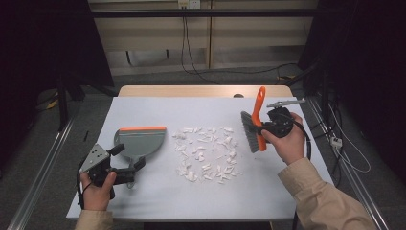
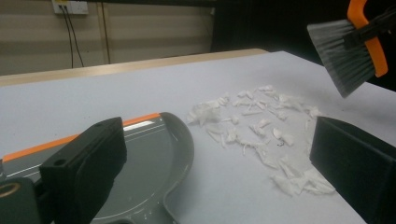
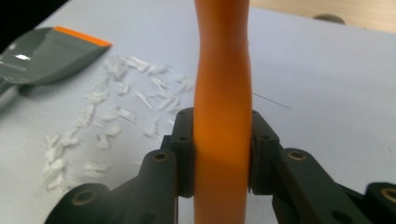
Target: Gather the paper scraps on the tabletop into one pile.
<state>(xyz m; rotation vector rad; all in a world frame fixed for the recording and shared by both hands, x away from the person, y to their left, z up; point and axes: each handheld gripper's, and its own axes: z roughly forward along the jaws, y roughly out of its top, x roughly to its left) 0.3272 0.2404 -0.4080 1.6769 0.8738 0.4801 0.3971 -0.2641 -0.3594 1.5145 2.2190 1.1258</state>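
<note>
The right gripper (image 1: 266,127) is clamped on the brush (image 1: 253,125) by its orange handle — bristles down, long axis running twelve to six. The paper scraps (image 1: 207,154) lie at its eight o'clock, nearer this hand. Beyond them, at nine, the dustpan (image 1: 140,141) rests, its handle at the left gripper (image 1: 125,168) — whether those jaws grip it I cannot tell.

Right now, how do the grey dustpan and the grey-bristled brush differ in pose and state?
The grey plastic dustpan with an orange lip lies flat on the table; the orange-handled brush with grey bristles is held up off it, handle upward. The dustpan sits left of the white paper scraps; the brush hangs to their right. The right tool is clamped on the brush handle; the left tool is at the dustpan's handle, grip unclear. Both are grey and orange.
</note>
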